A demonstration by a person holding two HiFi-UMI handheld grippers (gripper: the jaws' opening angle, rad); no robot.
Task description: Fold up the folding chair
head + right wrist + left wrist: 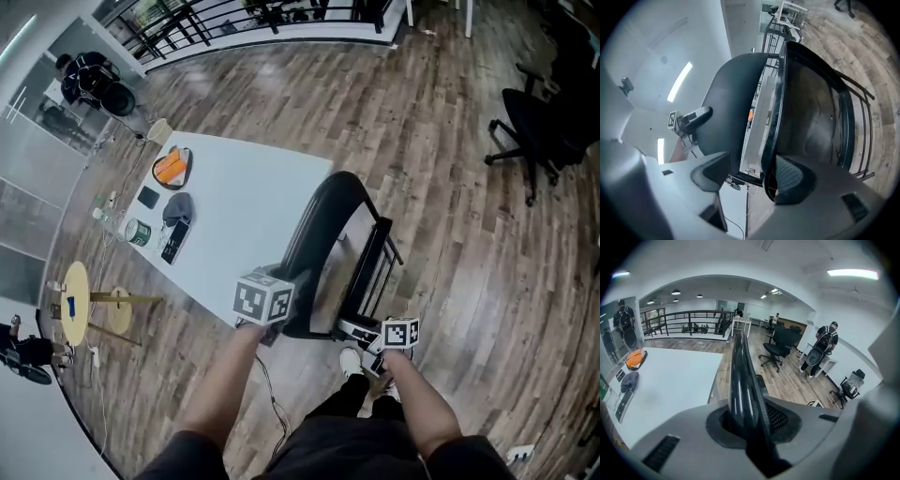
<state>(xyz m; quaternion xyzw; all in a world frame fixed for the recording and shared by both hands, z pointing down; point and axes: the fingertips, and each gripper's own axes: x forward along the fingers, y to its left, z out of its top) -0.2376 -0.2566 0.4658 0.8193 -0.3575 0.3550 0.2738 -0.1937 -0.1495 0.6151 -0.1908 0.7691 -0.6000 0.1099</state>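
Black folding chair point(330, 225), seat swung up close to the backrest, upright just beside the white table point(246, 202) along its long edge. Left gripper point(750, 423) near the table's corner, jaws clamped on the backrest's thin rim. Right gripper point(752, 176) farther from the table, jaws wide apart astride the seat's rim, one pad against it, the other clear.

This is an open-plan office with a wood-plank floor point(450, 141) and a black metal railing point(234, 23) along one side. Black swivel office chairs point(776, 345) stand among white desks point(740, 324), with a long white table point(244, 206) nearby. A strip light point(853, 273) and round downlights point(676, 292) are set in the white ceiling.
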